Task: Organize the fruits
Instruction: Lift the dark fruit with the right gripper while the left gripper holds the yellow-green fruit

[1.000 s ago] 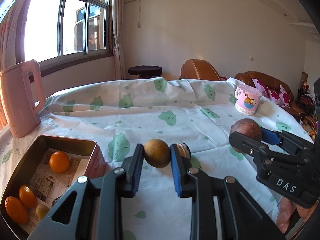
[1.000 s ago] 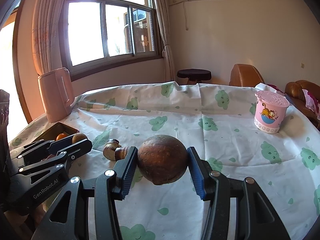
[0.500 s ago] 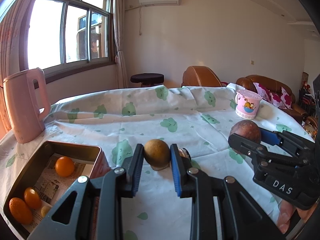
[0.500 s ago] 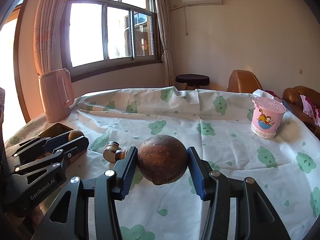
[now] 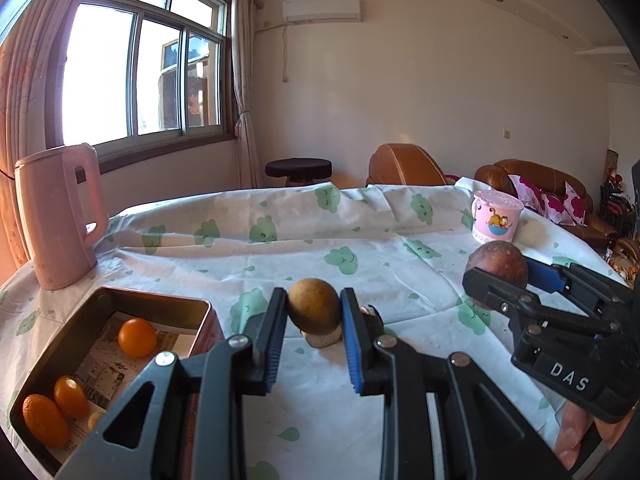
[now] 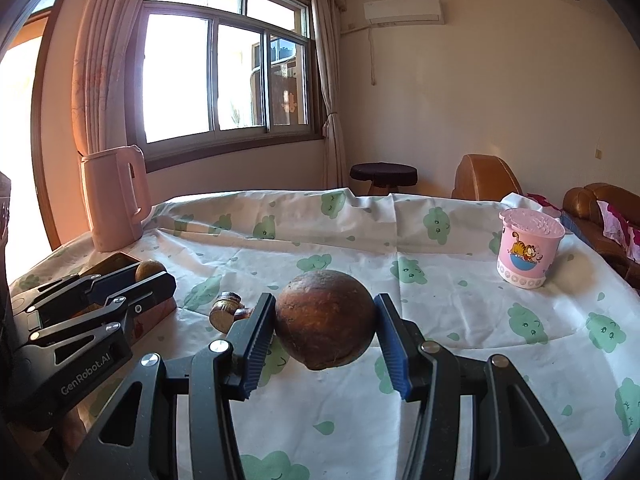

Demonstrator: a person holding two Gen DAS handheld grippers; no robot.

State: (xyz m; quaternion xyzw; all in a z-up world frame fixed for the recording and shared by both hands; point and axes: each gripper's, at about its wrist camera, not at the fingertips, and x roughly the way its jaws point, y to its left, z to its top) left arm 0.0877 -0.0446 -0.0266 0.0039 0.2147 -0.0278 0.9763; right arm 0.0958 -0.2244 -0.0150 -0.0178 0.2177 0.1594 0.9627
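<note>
Here, left gripper (image 5: 314, 334) clamps a small, matte tan-brown round fruit (image 5: 314, 310) above the cloth, beside the metal tin (image 5: 160, 304) holding glossy oranges (image 5: 137, 337). Right gripper (image 6: 326, 344) clamps a larger rough, russet ball-shaped fruit (image 6: 325, 318); both tilt slightly downward over the cloud-print tablecloth (image 6: 460, 320).
</note>
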